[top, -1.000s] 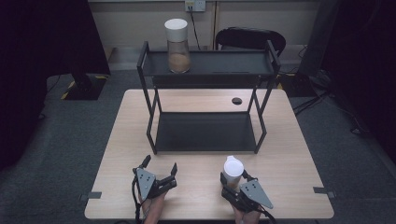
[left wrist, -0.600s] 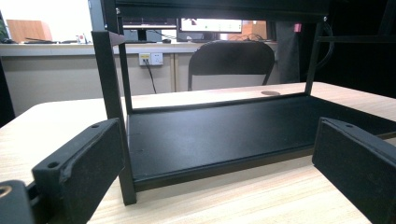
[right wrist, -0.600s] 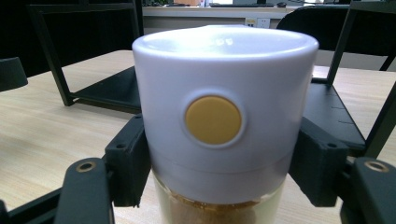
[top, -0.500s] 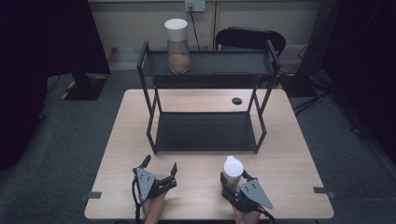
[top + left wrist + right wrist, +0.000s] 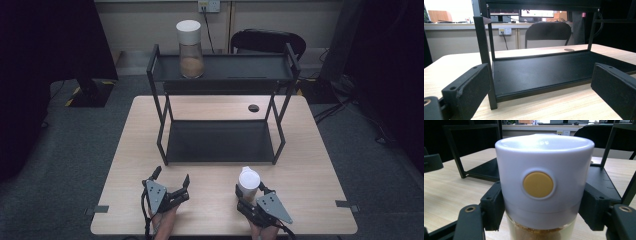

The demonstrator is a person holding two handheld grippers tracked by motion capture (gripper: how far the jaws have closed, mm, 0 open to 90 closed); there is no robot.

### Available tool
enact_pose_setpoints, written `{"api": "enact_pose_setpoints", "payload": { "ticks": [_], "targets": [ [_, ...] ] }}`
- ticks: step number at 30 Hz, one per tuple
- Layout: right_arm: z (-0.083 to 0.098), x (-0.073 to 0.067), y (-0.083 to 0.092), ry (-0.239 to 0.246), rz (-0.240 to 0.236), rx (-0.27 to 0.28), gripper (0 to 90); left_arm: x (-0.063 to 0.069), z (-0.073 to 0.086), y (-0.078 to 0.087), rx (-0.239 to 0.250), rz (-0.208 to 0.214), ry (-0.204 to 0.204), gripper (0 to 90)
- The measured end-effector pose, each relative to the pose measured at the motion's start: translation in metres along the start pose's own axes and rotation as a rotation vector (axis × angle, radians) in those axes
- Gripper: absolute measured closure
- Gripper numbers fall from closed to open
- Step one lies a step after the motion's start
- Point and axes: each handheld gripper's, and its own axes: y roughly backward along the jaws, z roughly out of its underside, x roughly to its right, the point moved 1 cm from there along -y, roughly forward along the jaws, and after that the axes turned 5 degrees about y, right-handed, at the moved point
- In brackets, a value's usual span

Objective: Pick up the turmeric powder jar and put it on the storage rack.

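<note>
Right gripper (image 5: 251,196): near table edge, jaws clamped on jar (image 5: 541,187) just under its white lid.
Held jar: upright on table (image 5: 310,175), yellow button on lid, brown contents.
Left gripper (image 5: 172,182): beside it, jaws spread wide, holding nothing.
Rack (image 5: 220,142): black, 2 shelves, mid-table.
Second jar (image 5: 189,48): top shelf, left end.
Chair (image 5: 267,42): behind the table.

A black two-tier rack (image 5: 222,150) stands on the wooden table (image 5: 320,165).
</note>
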Motion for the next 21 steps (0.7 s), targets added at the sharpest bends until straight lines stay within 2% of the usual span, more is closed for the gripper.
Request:
{"api": "enact_pose_setpoints", "payload": {
  "ticks": [15, 21],
  "targets": [
    [-0.007, 0.001, 0.004, -0.002, -0.004, 0.032, 29.7, 0.0, 0.0, 0.0, 0.0, -0.002, 0.002, 2.0],
    [-0.013, 0.006, 0.004, 0.006, -0.013, 0.042, 29.6, 0.0, 0.0, 0.0, 0.0, -0.003, 0.002, 2.0]
  ]
}}
